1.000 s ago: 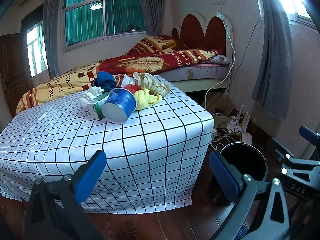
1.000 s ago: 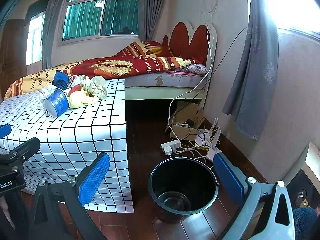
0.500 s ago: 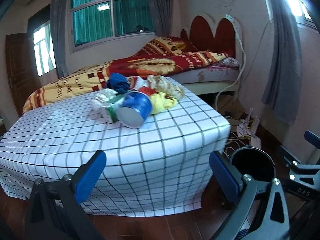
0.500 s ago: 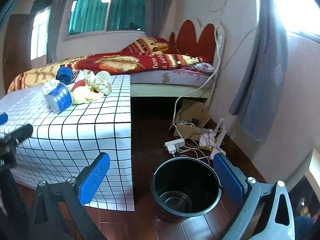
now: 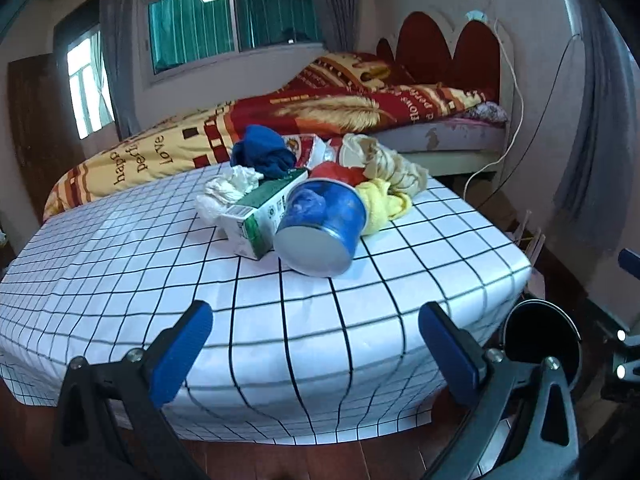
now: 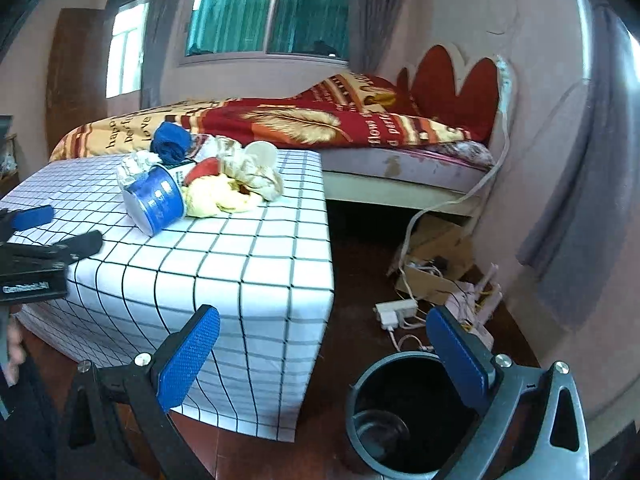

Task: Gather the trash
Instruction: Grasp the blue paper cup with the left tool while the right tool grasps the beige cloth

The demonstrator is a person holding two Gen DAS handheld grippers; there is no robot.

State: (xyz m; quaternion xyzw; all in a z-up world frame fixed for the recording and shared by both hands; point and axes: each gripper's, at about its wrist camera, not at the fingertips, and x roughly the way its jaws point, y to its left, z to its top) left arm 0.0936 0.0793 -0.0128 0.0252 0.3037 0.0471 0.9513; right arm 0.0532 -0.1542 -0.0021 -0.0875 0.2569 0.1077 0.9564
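— Blue cup (image 5: 320, 232), where is it?
— On its side on the table (image 5: 400, 280), touching the carton (image 5: 260, 216) and rags (image 5: 384, 204). The bin (image 6: 400, 412) stands beside the table.
— The claws?
— Left gripper (image 5: 316, 340) and right gripper (image 6: 324, 352): both spread, empty.

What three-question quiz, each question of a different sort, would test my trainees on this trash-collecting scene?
1. True or false: the blue tub stands upright.
2. Which lies right beside the tub: (a) green-and-white carton, (b) black bin, (c) power strip?
3. Fill in: the bin stands on the ____.

Key
1. False; it lies on its side on the checked tablecloth.
2. (a).
3. Floor, with both the left gripper and right gripper open and empty.
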